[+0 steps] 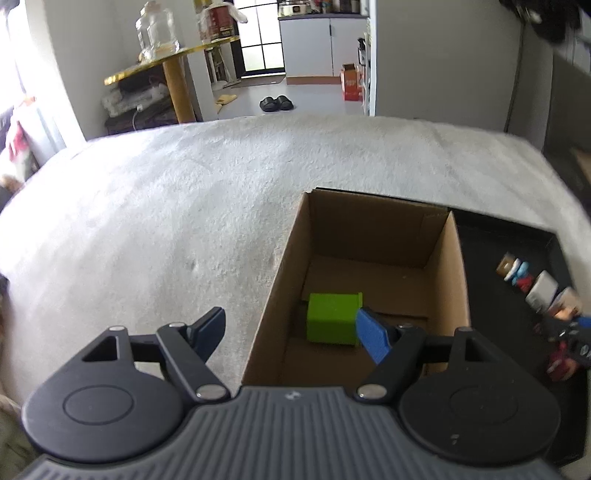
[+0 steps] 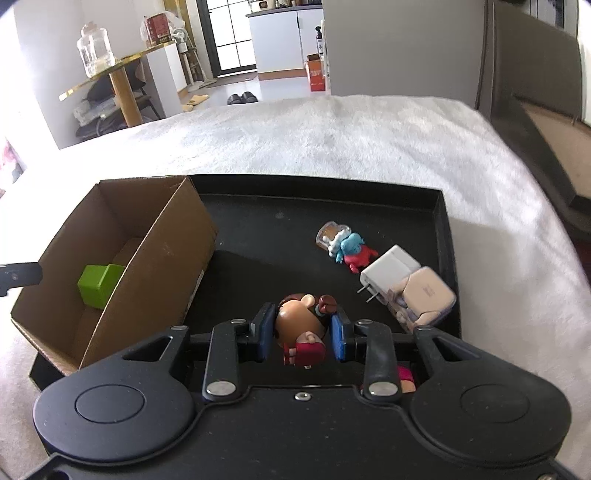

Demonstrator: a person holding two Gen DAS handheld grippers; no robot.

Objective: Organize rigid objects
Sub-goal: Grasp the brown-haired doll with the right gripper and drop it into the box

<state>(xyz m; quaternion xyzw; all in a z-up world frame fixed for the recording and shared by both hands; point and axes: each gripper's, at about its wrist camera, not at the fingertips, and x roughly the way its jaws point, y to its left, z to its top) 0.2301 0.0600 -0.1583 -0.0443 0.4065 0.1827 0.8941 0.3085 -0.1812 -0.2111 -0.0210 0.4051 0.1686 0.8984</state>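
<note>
An open cardboard box (image 1: 288,258) (image 2: 177,236) stands on a black tray (image 2: 424,195), with a green cube (image 1: 334,319) (image 2: 98,284) on its floor. My left gripper (image 1: 291,325) is open, empty, straddling the box's left wall; one blue finger is outside, the other in front of the cube. My right gripper (image 2: 301,326) is shut on a brown toy figure (image 2: 301,321) with red feet, held above the tray beside the box. On the tray lie a blue and red figure (image 2: 349,249), a small clear case (image 2: 328,232), a white charger (image 2: 389,271) and a beige pouch (image 2: 424,295).
The tray and box rest on a white fuzzy bed cover (image 1: 166,221). Beyond the bed stand a gold-topped table (image 1: 166,62) with a glass jar (image 1: 155,31), black slippers (image 1: 276,103) on the floor and white cabinets. A dark headboard (image 2: 528,110) runs along the right.
</note>
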